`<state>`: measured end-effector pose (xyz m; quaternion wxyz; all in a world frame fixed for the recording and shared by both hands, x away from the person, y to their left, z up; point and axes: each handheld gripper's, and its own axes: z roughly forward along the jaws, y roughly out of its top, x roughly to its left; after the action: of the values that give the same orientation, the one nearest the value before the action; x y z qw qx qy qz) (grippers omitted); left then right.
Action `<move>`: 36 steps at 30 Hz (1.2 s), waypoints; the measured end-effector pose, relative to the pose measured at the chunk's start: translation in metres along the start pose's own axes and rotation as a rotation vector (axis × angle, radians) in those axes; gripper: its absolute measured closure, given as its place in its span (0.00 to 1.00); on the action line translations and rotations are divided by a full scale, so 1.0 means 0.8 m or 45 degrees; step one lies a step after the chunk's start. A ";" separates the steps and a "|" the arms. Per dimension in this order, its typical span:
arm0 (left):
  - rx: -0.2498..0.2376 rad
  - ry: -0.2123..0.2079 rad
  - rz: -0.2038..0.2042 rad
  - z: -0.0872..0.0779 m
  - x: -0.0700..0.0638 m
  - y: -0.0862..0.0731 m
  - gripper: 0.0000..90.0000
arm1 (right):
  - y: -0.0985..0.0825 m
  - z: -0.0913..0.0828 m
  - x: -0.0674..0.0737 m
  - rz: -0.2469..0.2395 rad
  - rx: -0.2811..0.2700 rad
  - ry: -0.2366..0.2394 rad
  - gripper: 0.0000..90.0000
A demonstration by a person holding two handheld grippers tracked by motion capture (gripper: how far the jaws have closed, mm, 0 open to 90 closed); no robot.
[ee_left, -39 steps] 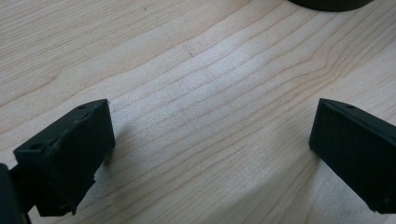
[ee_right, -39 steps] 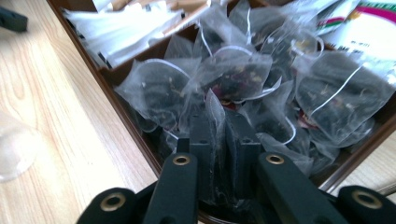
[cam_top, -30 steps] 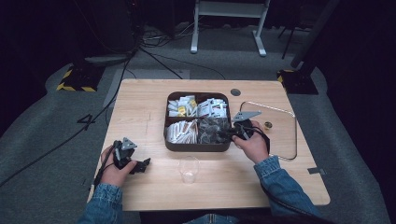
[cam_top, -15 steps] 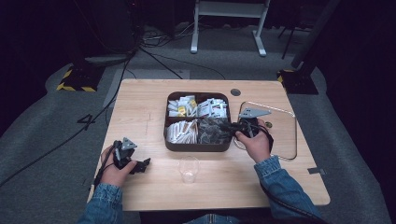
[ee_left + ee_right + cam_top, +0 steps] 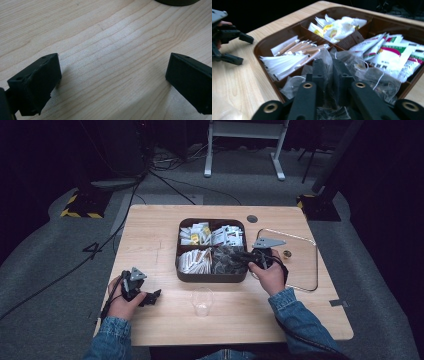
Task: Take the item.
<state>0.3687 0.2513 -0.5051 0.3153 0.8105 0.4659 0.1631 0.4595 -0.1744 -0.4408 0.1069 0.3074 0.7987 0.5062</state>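
Looking down from the high view, the right tongs (image 5: pixel 248 256) dip into the dark brown sectioned tray (image 5: pixel 212 276) on the pale wooden worktop (image 5: pixel 160 232). Left gripper view — left tongs (image 5: pixel 112 82) wide, idle. Right gripper view — jaws, just opening slightly, pinch a clear tea-bag packet (image 5: pixel 325 58), likely for lifting.

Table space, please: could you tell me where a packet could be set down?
Bare wood lies left of the tray, above the left gripper, and right of the cup. It is crowded where the right gripper meets the tray.
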 end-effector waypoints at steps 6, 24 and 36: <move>0.000 0.000 0.000 0.000 0.000 0.000 0.01 | -0.003 0.007 -0.002 -0.046 0.047 -0.072 0.73; 0.000 0.000 -0.001 0.000 0.000 0.000 0.01 | 0.020 -0.018 0.019 -0.143 -0.081 -0.051 0.93; 0.000 0.000 0.000 0.000 0.000 0.000 0.01 | 0.030 -0.026 0.028 -0.096 -0.180 0.011 0.92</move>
<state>0.3687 0.2513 -0.5051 0.3154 0.8105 0.4658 0.1633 0.4413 -0.1692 -0.4073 0.1438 0.2665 0.7724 0.5582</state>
